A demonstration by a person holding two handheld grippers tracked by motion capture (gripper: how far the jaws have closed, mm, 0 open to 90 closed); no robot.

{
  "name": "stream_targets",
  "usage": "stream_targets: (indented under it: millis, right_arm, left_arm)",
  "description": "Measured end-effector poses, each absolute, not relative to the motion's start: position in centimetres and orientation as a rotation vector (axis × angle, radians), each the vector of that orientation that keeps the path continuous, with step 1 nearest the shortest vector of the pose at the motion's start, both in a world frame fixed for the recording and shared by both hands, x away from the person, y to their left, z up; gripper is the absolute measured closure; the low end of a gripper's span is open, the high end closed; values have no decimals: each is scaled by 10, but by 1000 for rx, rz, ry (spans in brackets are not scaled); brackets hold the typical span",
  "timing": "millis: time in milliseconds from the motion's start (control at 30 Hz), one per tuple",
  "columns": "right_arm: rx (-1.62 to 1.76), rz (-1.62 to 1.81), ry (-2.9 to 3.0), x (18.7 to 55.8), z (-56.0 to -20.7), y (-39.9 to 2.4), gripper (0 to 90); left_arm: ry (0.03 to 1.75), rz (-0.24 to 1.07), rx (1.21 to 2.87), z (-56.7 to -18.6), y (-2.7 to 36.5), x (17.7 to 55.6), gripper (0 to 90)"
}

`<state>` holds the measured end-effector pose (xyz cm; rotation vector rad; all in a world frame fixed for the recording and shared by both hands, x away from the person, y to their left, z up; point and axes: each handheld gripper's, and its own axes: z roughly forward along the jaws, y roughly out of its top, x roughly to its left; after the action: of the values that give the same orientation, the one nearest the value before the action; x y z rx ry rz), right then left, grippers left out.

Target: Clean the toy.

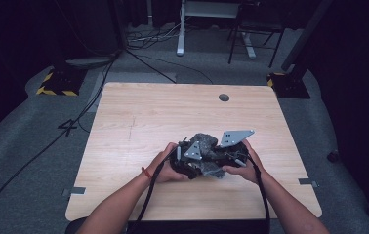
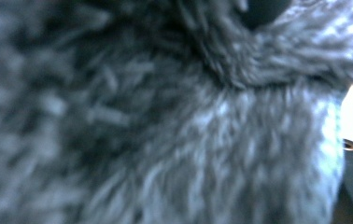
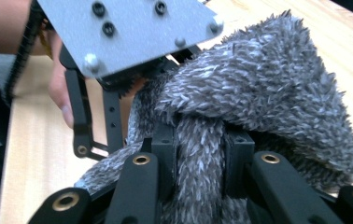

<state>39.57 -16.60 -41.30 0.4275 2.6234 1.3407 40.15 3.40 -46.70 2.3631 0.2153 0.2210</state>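
Bare table [image 1: 138, 117] around gripped cloth [image 1: 206, 142]

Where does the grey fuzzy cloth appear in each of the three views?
High view: grey fuzzy cloth at table centre, between both hands.
Left gripper view: it covers the frame, blurred, very close.
Right gripper view: centre and right, pinched between the black jaws.
Shared landmark: the wooden table.

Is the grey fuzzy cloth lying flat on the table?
No: the cloth is bunched up between both tongs, held above the table.
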Motion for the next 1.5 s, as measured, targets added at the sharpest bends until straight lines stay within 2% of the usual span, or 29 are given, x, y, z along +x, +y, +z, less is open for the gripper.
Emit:
stream_targets:
  millis: [667,900,1500]
  right_arm:
    - [547,1279,2577,403,-419,-204,724]
    - [467,1299,2600,392,-416,-194,724]
    - [352,1317,2643,380,-416,-166,721]
  left_arm:
    - [250,207,2325,-460,45,401,340]
    - [246,166,2338,-465,42,400,340]
    - [205,163,2363,-469,31,398,340]
